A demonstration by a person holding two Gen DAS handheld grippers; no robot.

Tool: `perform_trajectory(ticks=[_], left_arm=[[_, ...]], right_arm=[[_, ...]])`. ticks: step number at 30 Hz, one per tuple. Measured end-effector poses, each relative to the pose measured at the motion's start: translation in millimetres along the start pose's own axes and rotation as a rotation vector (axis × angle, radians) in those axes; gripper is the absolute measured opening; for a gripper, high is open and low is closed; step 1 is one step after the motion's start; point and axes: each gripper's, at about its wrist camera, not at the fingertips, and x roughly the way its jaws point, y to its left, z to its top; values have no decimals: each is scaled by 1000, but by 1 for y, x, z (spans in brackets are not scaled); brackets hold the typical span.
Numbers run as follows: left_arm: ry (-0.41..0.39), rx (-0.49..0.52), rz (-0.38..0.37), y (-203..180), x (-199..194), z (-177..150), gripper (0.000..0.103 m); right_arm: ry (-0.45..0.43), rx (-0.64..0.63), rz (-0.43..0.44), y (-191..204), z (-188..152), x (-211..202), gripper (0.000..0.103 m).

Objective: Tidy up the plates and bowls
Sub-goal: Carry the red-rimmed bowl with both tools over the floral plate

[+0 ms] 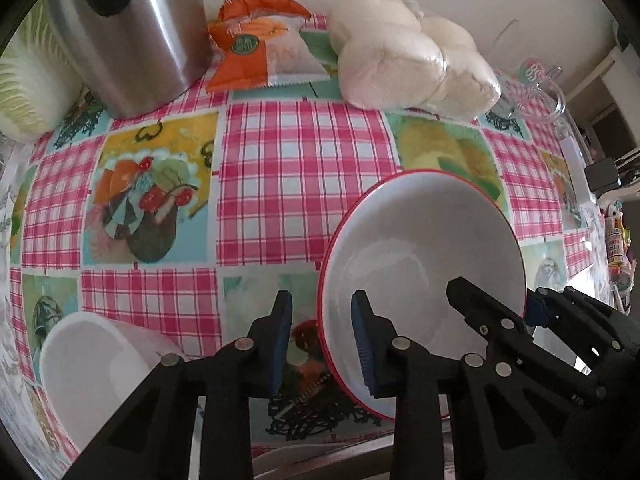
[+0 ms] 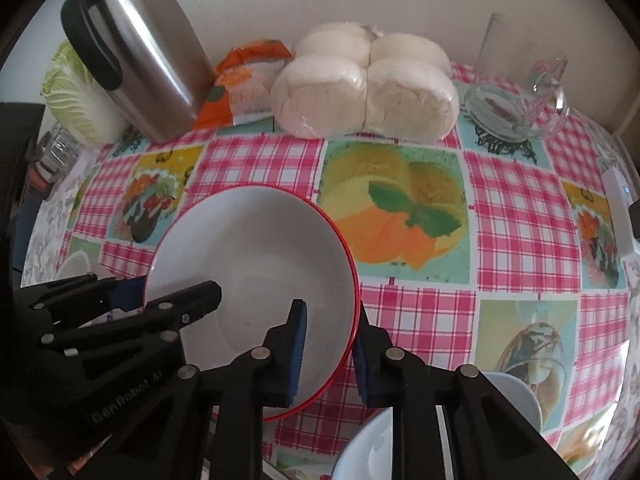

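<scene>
A white bowl with a red rim (image 1: pixel 420 240) (image 2: pixel 256 248) sits on the checked tablecloth near the table's front edge. My left gripper (image 1: pixel 322 336) straddles its left rim, one blue pad inside the bowl and one outside. A strip of cloth shows between the outer pad and the rim. My right gripper (image 2: pixel 330 344) straddles the right rim, its outer pad close against the red edge and its inner pad standing off the wall. Each gripper also shows in the other's view, the right gripper (image 1: pixel 498 300) and the left gripper (image 2: pixel 172 288).
A plain white bowl (image 1: pixel 80 368) stands left of the left gripper; two more white bowls (image 2: pixel 372 440) (image 2: pixel 516 396) lie at the front right. Along the back wall stand a steel flask (image 2: pixel 152 60), a cabbage (image 2: pixel 76 96), an orange snack bag (image 1: pixel 260 48), bagged buns (image 2: pixel 364 88) and a glass mug (image 2: pixel 520 96).
</scene>
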Motion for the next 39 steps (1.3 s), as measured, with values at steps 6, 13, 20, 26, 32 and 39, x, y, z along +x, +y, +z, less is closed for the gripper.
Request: perform_trajectory(ticks=[6,13,20,26,32,39], left_arm=[[13,-12,-8,-3,11,1,22],[-11,-22,-46,-4,15,-1,13],[-88,-6,-31,-5,-7,-2,13],[-154,5,-58,-3,-51,-2,13],[-219,42,-42,-12,-96,-26,13],[-210,62,-13,-30,-126,-72,14]], right_arm=[[35,4,-18,-1,-1,13,16],[25,8,-18,1,0,14,16],[2,33,-4,2,-1,5,15],[-79,42,11,2,4,-36,15],[-147,26,-8,13,-6,-88,15],[-150,18,1,20,-42,-127,15]])
